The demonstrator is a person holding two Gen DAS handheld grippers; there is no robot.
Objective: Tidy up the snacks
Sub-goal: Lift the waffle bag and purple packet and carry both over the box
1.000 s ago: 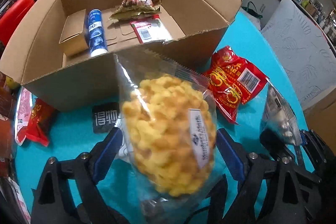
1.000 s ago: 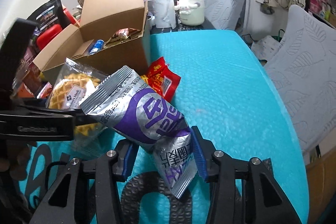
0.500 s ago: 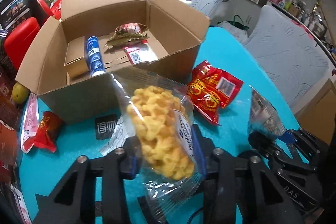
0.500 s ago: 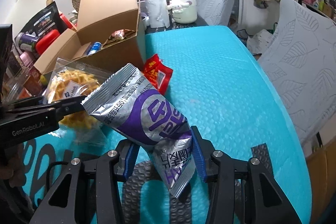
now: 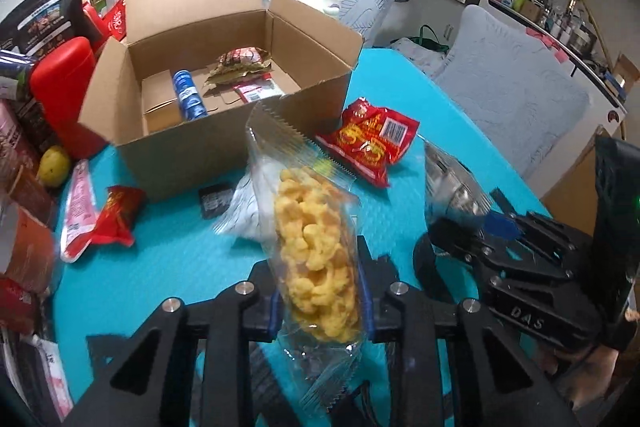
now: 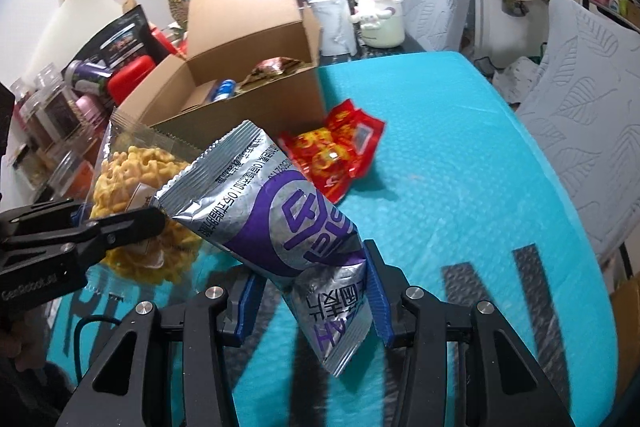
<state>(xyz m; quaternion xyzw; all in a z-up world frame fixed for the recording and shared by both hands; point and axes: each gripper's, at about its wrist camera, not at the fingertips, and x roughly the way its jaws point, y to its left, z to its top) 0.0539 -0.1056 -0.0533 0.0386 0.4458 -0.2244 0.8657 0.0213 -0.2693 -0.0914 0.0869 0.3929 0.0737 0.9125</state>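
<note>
Right now my left gripper (image 5: 320, 301) is clamped on the clear bag of yellow puffed snacks (image 5: 316, 239), pinching its lower half so the sawtooth top seal stands up toward the open cardboard box (image 5: 224, 95) on the far left of the teal table (image 5: 460, 115). I hold it upright like that, I think, so it can go over the box's near wall without snagging. Inside the box lie a blue tube (image 5: 189, 98), a brown crinkled packet (image 5: 236, 65) and a red-edged wrapper beside it (most of that one is hidden behind the box wall and the bag's seal).

Moving right, a red snack packet (image 5: 370, 141) lies flat on the table just beside the box's right corner, not yet sorted.

Further right, my right gripper (image 6: 312, 301) is closed on the silver and purple foil pouch (image 6: 272, 215), gripped near its bottom end, with the body tilted up and left toward the box. In the right wrist view the pouch covers part of the puffed snack bag, so I cannot tell whether the two packages touch. The clutter left of the box is cut off by the lens edge and hard to name.
</note>
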